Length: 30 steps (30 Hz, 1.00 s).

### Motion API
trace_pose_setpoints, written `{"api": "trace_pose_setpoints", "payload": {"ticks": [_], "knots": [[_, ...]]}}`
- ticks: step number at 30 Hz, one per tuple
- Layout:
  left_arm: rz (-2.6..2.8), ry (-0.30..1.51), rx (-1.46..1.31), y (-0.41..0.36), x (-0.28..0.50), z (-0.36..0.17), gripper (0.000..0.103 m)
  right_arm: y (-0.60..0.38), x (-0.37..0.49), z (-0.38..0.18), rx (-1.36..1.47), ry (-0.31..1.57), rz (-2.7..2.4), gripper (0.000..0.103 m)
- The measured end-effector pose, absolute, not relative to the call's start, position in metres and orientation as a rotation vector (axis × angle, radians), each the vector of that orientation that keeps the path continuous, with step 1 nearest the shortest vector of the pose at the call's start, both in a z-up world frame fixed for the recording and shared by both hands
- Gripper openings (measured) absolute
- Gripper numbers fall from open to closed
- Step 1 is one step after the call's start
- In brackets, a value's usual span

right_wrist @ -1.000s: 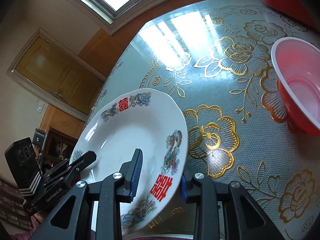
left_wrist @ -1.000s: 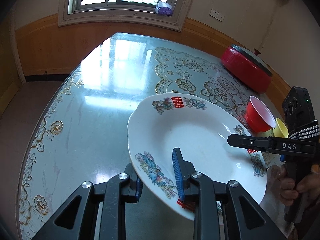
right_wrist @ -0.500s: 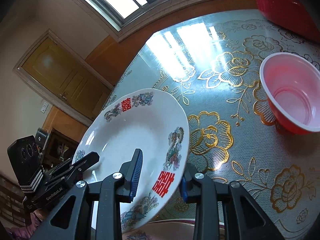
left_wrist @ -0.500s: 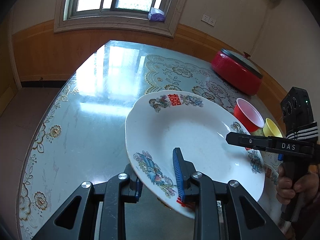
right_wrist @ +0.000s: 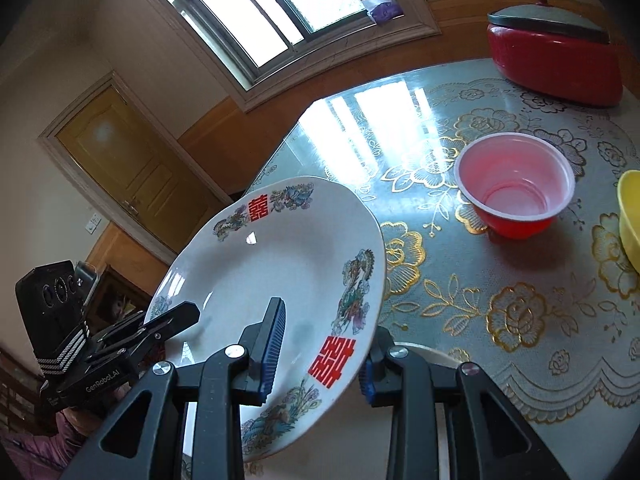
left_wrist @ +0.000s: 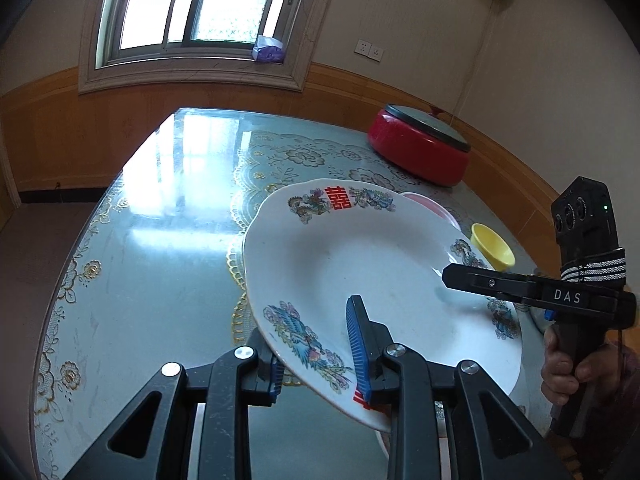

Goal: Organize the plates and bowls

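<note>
While lifted clear above the near right part of the table [left_wrist: 160, 260], held face up and a bit tipped, not flat. Gripped by both tongs at once: the plate [left_wrist: 380, 264], white with bird pictures and red marks on its rim. Clamped on the near rim by the left gripper [left_wrist: 316, 344], one blue pad on top of the rim and one under it, pressed tight. Clamped on the rim's other side by the right gripper [right_wrist: 324, 340] the same way, one pad inside the dish and one below, with a hand [left_wrist: 568, 368] wrapped round its handle. Looks a little longer than wide in the left wrist view, with the long way running from the near rim out toward the far edge of the table and the window [left_wrist: 200, 4]. Cannot tell for sure whether truly oval or just stretched by the lens. One red mark pointing to the far edge, the other red mark down by the pads. Resting on the table past the plate, near the right edge: a red bowl [right_wrist: 516, 188], upright and open side up, with a yellow bowl [right_wrist: 630, 216] just beside it. Farther back, by the far right edge, a red pot [left_wrist: 420, 148] with a dark lid. Just under the plate's near side, the white rim of some other dish [right_wrist: 424, 351], mostly hidden.
</note>
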<state>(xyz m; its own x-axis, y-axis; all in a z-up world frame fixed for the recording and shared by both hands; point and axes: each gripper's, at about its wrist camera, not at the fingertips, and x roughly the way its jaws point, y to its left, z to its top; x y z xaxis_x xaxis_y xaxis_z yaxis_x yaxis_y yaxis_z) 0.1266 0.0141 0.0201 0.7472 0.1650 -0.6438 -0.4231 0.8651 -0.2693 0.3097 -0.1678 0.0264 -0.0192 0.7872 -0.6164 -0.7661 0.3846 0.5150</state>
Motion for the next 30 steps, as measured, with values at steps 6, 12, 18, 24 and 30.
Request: {"api": "trace_pose_setpoints", "payload": {"ticks": [6, 12, 18, 24, 30], "knots": [[0.242, 0.672, -0.42, -0.02, 0.125, 0.021, 0.03, -0.215, 0.289, 0.027, 0.016, 1.005, 1.21, 0.032], [0.139, 0.696, -0.396, -0.055, 0.124, 0.018, 0.031, -0.254, 0.273, 0.019, 0.007, 1.029, 1.162, 0.033], [0.093, 0.737, -0.42, -0.073, 0.125, 0.007, 0.031, -0.272, 0.264, 0.009, -0.036, 1.069, 1.114, 0.033], [0.084, 0.766, -0.451, -0.08, 0.125, -0.001, 0.031, -0.28, 0.259, 0.006, -0.053, 1.102, 1.1, 0.033], [0.118, 0.806, -0.499, -0.076, 0.126, -0.014, 0.032, -0.28, 0.263, -0.002, -0.058, 1.131, 1.097, 0.033]]}}
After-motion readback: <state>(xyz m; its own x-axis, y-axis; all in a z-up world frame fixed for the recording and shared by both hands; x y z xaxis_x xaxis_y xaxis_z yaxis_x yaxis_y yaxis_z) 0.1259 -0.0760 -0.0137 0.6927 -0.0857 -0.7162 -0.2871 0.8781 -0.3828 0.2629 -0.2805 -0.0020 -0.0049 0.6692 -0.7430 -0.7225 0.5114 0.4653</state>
